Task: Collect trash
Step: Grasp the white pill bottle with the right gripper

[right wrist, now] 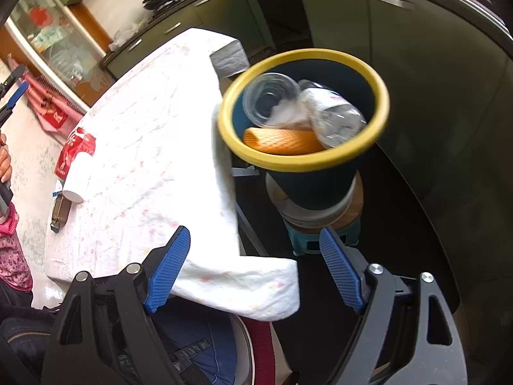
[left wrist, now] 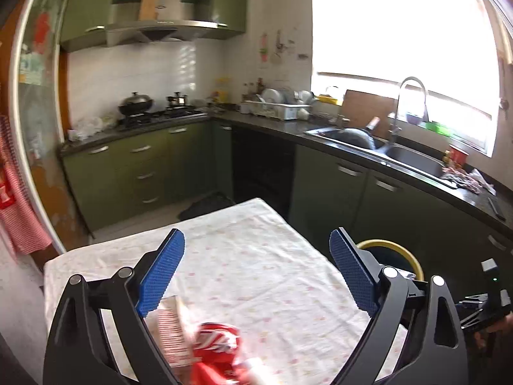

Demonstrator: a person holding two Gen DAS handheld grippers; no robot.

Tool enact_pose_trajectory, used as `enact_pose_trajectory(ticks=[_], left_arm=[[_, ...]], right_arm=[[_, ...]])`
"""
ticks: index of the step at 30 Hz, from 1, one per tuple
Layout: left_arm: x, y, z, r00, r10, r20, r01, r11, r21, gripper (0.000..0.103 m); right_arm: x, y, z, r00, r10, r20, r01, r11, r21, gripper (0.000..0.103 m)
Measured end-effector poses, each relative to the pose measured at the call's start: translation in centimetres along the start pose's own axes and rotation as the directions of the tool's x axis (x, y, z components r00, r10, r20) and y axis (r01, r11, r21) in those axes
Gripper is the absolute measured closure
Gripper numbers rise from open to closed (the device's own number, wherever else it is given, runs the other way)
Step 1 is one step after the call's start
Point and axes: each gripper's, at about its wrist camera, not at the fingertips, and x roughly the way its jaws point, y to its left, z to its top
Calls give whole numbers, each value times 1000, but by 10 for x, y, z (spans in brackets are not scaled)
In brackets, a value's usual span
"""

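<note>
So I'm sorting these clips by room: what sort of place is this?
A home kitchen, most likely: green cabinets under a dark counter, a gas stove with a range hood above it, and a steel sink under the window.

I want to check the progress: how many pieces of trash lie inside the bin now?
3 visible in the bin: a clear cup, a plastic bottle, an orange roll. More may hide underneath.

Bottle (right wrist: pixel 333 112) and cup (right wrist: pixel 266 99) lie in bin (right wrist: pixel 304 160) beside table (right wrist: pixel 154 122).
</note>
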Motion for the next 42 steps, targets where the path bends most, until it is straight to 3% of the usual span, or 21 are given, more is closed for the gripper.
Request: enact_pose_trajectory(ticks=[6, 12, 17, 21, 27, 34, 40, 42], left_arm=[[-14, 108, -33, 979, 202, 4, -199, 966, -165, 10], [-12, 188, -80, 920, 391, -29, -385, 886, -260, 10], [-11, 237, -119, 877, 475, -65, -467, 815, -343, 10], [-14, 258, -140, 854, 515, -73, -498, 770, -398, 10], [-12, 263, -152, 857, 508, -87, -495, 763, -415, 9], [-9, 258, -153, 874, 476, -102, -471, 773, -425, 8], [-7, 255, -153, 874, 474, -105, -471, 775, -421, 8], [-6, 253, -153, 873, 475, -108, -473, 775, -419, 8]], right_arm=[[12, 56, 18, 1000, 0, -30, -4, 993, -116, 25], [29, 120, 32, 998, 15, -55, -28, 973, -230, 25], [46, 181, 41, 996, 50, -69, -70, 945, -319, 25], [54, 232, 44, 992, 104, -67, -122, 919, -375, 25], [75, 289, 38, 990, 134, -43, -140, 903, -406, 25], [99, 307, 27, 995, 97, -8, -92, 917, -387, 25], [115, 307, 16, 998, 63, 21, -50, 921, -386, 34], [122, 304, 14, 998, 65, 2, -60, 926, -373, 42]])
